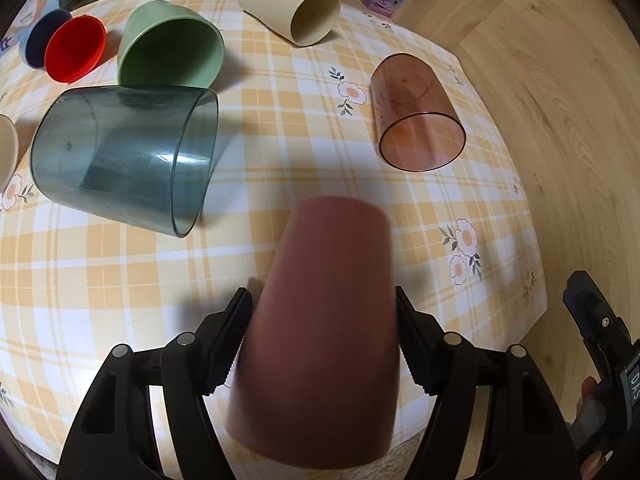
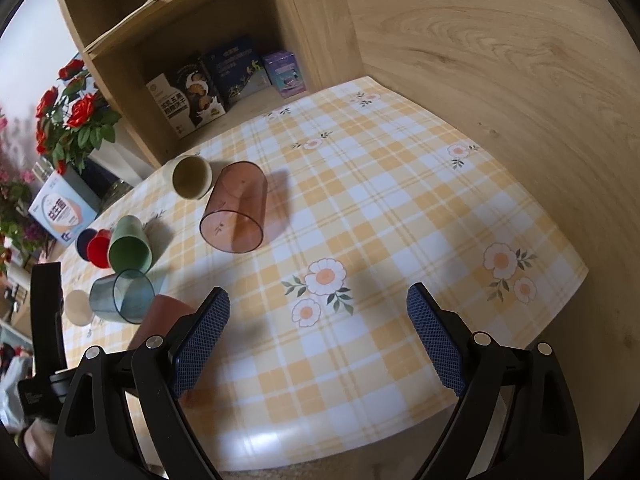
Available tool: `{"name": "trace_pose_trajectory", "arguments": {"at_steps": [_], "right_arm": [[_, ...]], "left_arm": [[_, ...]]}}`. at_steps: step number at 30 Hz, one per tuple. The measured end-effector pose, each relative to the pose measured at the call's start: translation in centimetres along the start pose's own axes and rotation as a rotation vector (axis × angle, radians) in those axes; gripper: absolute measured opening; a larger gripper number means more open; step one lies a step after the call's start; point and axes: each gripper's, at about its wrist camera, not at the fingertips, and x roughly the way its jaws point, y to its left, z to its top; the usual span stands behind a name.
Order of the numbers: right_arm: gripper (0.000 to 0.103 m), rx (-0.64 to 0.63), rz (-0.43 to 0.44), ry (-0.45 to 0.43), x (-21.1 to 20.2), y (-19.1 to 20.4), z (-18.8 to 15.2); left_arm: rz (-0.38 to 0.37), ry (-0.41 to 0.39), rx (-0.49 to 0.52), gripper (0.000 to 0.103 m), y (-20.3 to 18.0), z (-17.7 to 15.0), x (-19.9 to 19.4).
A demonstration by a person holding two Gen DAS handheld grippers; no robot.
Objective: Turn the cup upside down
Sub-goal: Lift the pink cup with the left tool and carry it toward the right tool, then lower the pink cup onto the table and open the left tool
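My left gripper [image 1: 324, 344] is shut on a brown opaque cup [image 1: 324, 332]. The cup's closed base points away from the camera and its image is blurred. It hangs above the near part of the checked tablecloth [image 1: 280, 152]. The same brown cup [image 2: 160, 320] shows at the lower left of the right wrist view, partly behind a finger. My right gripper [image 2: 320, 344] is open and empty above the table's near edge, its blue pads [image 2: 202, 344] wide apart.
Several cups lie on their sides: a clear teal one [image 1: 124, 156], a green one [image 1: 172, 46], a cream one [image 1: 290, 8], a clear pink one [image 1: 416, 112], a red one [image 1: 74, 54]. A shelf with boxes [image 2: 224, 80] and red flowers [image 2: 72, 120] stand behind the table.
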Motion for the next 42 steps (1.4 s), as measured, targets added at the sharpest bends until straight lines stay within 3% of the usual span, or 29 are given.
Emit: {"name": "trace_pose_trajectory", "arguments": {"at_steps": [12, 21, 29, 33, 37, 42], "right_arm": [[0.087, -0.036, 0.004, -0.008, -2.1, 2.2, -0.7], [0.087, -0.07, 0.014, 0.016, -3.0, 4.6, -1.4], [0.087, -0.127, 0.086, 0.09, -2.1, 7.8, -1.9], [0.087, -0.162, 0.1, 0.144, -1.0, 9.4, -2.1], [0.087, -0.198, 0.129, 0.198, 0.1, 10.8, -2.1], [0.087, -0.265, 0.117, 0.256, 1.6, 12.4, -2.0]], "left_arm": [[-0.032, -0.057, 0.038, 0.075, -0.2, -0.9, -3.9], [0.005, -0.155, 0.082, 0.078, 1.5, -1.7, -8.1], [0.081, -0.27, 0.125, 0.08, 5.3, -2.1, -12.1], [0.132, -0.333, 0.146, 0.087, 7.7, -2.4, -13.8], [0.149, -0.382, 0.082, 0.097, 11.5, -2.7, -15.5], [0.213, -0.435, 0.019, 0.097, 15.6, -3.3, -17.7]]}}
